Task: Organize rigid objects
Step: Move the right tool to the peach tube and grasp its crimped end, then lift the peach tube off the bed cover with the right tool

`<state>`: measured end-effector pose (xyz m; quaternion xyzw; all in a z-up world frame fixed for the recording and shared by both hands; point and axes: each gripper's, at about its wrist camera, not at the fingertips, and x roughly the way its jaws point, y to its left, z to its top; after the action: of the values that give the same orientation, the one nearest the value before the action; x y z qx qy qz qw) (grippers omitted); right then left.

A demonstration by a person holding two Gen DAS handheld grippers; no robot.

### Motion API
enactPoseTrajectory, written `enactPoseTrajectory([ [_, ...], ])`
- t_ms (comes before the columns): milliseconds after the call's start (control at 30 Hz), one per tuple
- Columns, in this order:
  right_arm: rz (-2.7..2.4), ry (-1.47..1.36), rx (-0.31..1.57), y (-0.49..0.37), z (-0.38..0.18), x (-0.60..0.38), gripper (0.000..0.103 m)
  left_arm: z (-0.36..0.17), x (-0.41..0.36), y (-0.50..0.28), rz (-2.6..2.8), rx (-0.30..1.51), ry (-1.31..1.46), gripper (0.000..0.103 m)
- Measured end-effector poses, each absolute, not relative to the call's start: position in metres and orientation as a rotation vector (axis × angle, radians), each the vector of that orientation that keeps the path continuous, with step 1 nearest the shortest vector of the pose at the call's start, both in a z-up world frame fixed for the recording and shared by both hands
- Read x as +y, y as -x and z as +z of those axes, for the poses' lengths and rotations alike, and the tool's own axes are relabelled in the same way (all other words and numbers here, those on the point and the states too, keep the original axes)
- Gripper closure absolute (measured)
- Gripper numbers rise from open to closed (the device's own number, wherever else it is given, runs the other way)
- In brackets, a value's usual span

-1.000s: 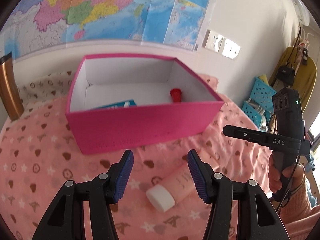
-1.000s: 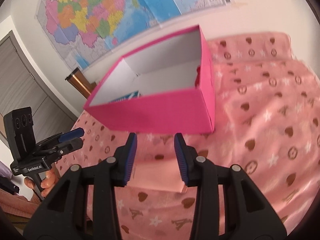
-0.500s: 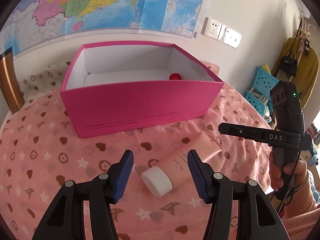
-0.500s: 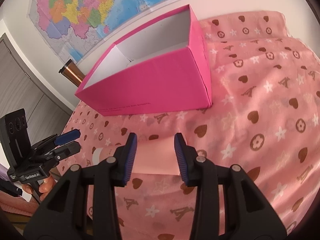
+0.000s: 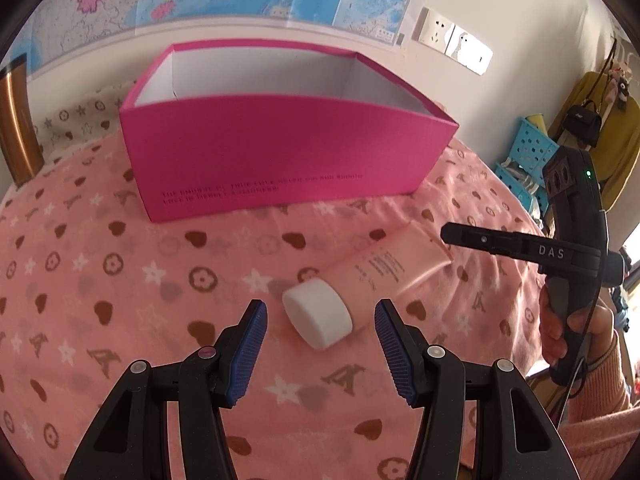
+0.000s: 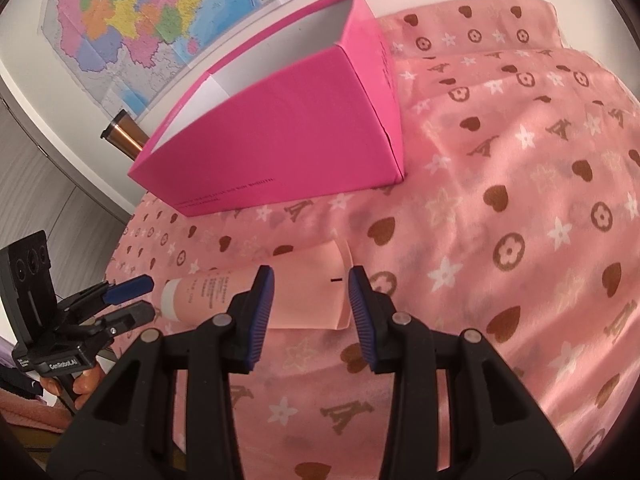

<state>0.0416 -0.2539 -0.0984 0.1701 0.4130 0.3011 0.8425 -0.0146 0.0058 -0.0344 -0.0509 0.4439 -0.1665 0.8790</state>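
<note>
A pink squeeze tube [image 5: 384, 276] with a white cap [image 5: 317, 315] lies on its side on the pink patterned cloth [image 5: 120, 280], in front of the open magenta box [image 5: 280, 152] and apart from it. The left gripper [image 5: 320, 342] points down at the capped end; its blue pads stand apart on either side of the cap without touching it, so the tongs are open and hold nothing. The right gripper [image 6: 310, 304] comes at the tube's flat crimped end [image 6: 316, 284]; its jaws straddle that end, also open, with a gap visible on each side. In the left wrist view the right gripper's black body shows at the right, held by a hand [image 5: 568, 332] in a pink sleeve. A map [image 6: 140, 12] hangs on the wall behind the box.
</note>
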Motion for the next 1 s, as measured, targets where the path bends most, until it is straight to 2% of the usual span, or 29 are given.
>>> enactPoseTrajectory([
  [267,0.622,-0.356,0.879,-0.044,-0.103,-0.25,0.062,-0.04,0.003,0.015,-0.381,0.953,0.12,0.049],
  [400,0.62,-0.361,0.892,-0.048,-0.108,-0.25,0.062,-0.043,0.0,0.013,-0.422,0.971,0.14,0.054],
  [1000,0.65,-0.291,0.903,-0.027,-0.105,-0.248,0.06,-0.044,0.002,0.007,-0.408,0.98,0.147,0.054],
])
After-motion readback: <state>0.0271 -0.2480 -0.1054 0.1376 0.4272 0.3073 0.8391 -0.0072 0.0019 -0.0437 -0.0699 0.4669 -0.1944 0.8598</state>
